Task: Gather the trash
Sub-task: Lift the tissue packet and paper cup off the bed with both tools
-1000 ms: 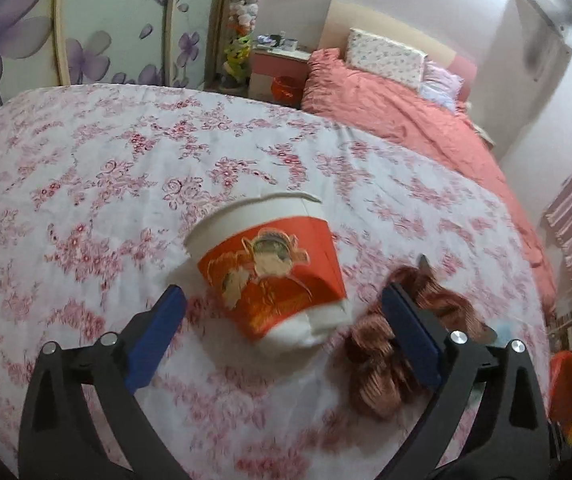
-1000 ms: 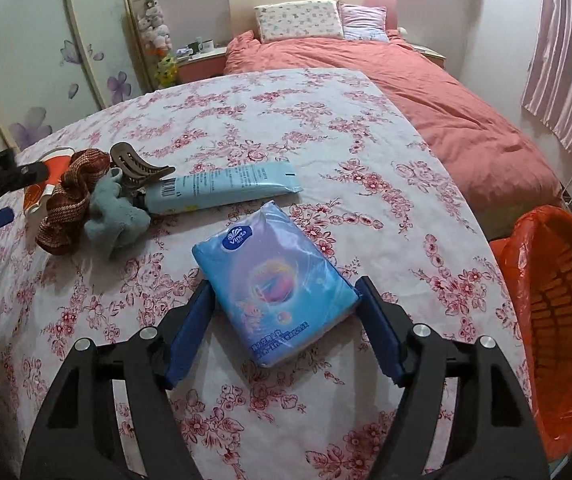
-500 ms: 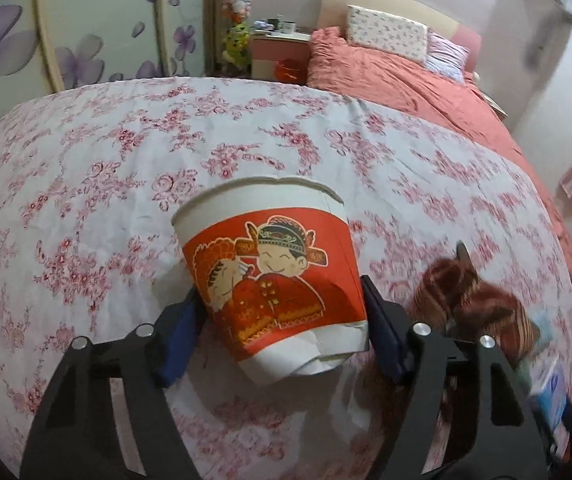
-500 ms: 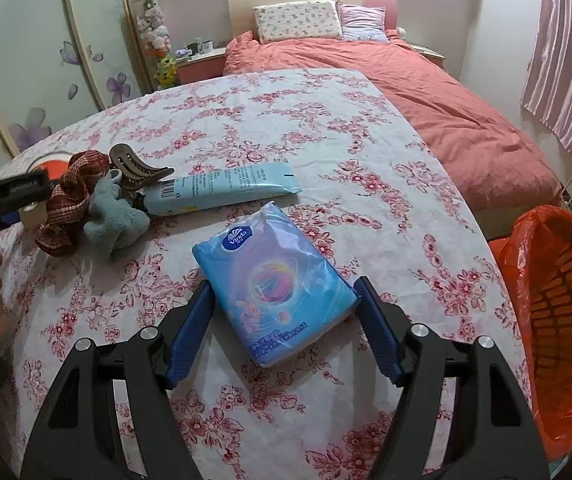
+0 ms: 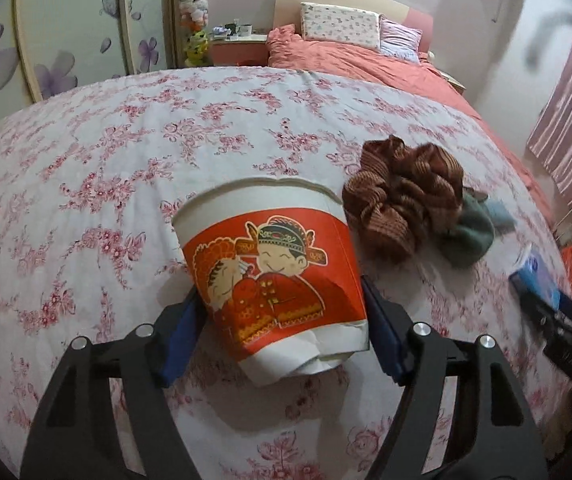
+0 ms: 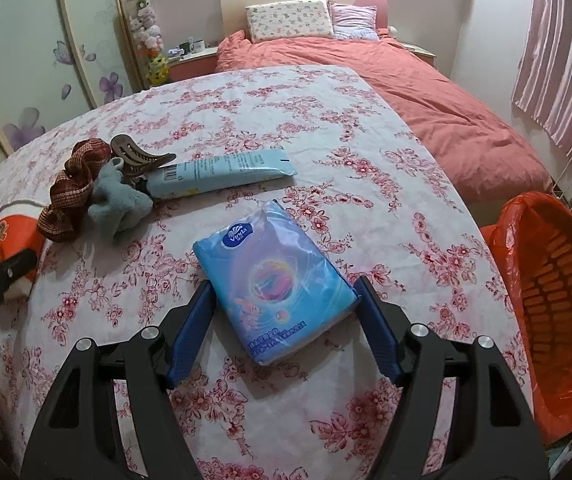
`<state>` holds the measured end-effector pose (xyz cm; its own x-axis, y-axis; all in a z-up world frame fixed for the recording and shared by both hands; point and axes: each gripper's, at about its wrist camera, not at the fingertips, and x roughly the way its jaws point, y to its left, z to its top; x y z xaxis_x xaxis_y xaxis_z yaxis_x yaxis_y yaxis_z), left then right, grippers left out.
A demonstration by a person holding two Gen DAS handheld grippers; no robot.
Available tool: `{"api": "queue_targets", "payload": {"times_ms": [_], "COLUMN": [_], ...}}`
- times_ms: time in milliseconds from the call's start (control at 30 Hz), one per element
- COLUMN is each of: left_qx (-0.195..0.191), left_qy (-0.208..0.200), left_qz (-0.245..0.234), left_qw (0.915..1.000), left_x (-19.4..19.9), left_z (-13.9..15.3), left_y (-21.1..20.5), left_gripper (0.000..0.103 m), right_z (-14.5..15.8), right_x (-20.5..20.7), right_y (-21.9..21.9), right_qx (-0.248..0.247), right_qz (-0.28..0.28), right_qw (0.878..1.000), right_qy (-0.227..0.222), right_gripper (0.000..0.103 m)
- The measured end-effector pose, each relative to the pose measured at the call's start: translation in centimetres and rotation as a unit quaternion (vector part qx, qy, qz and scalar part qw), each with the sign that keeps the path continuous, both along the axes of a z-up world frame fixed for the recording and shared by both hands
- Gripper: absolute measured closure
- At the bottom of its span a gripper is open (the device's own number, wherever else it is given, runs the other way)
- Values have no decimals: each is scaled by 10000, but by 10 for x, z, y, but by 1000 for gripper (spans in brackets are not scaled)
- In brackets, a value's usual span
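At the lower centre of the left wrist view, a crumpled paper cup (image 5: pixel 273 280) printed with a red cartoon figure is clamped by the left gripper (image 5: pixel 281 332), one blue pad pressed against each side of its lower half. The cup is tilted, its dented base seems lifted off the floral tablecloth (image 5: pixel 125 160), and a shadow is cast beneath it. To the right of it, a brown scrunchie (image 5: pixel 402 196) and a grey-green one (image 5: pixel 470 232) are piled together.

In the right wrist view, the same scrunchies, a brown hair claw (image 6: pixel 141 156) and a pale blue tube (image 6: pixel 221 172) are seen at the upper left. At the centre, a blue tissue pack (image 6: pixel 273 276) lies flat between the spread fingers of the right gripper (image 6: pixel 281 332), which are closed on nothing. At the right edge, an orange-lined waste basket (image 6: pixel 558 304) stands beside the table, and no trash can be seen in it.

The task is judged barely begun: the cup is gripped but not yet binned.
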<state>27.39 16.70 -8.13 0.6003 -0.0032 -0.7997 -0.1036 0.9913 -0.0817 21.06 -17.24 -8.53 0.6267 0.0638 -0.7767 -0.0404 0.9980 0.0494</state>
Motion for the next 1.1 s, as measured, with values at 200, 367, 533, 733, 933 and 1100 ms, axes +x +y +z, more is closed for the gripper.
{"api": "queue_targets", "payload": {"times_ms": [200, 367, 533, 733, 933, 1100], "left_qx": [302, 347, 408, 397, 309, 246], "left_qy": [-36, -12, 18, 25, 5, -12], "left_qz": [-15, 8, 26, 84, 139, 168], "left_qw": [9995, 9994, 9992, 9992, 9994, 9996], "left_x": [-4, -4, -4, -4, -4, -5], "left_z": [-3, -3, -3, -3, -3, -3], "left_y": [-8, -7, -9, -7, -2, 1], "left_gripper": [31, 31, 30, 30, 29, 28], "right_z": [-1, -1, -1, -1, -3, -3], "right_x": [-1, 0, -1, -1, -2, -2], "right_y": [-1, 0, 0, -1, -3, -3], "right_qx": [-22, -39, -32, -25, -8, -3], "right_qz": [-10, -7, -8, -19, -61, -55], "right_qw": [10000, 10000, 10000, 10000, 10000, 10000], "right_qy": [6, 11, 12, 14, 17, 17], "right_gripper": [32, 32, 32, 31, 31, 31]}}
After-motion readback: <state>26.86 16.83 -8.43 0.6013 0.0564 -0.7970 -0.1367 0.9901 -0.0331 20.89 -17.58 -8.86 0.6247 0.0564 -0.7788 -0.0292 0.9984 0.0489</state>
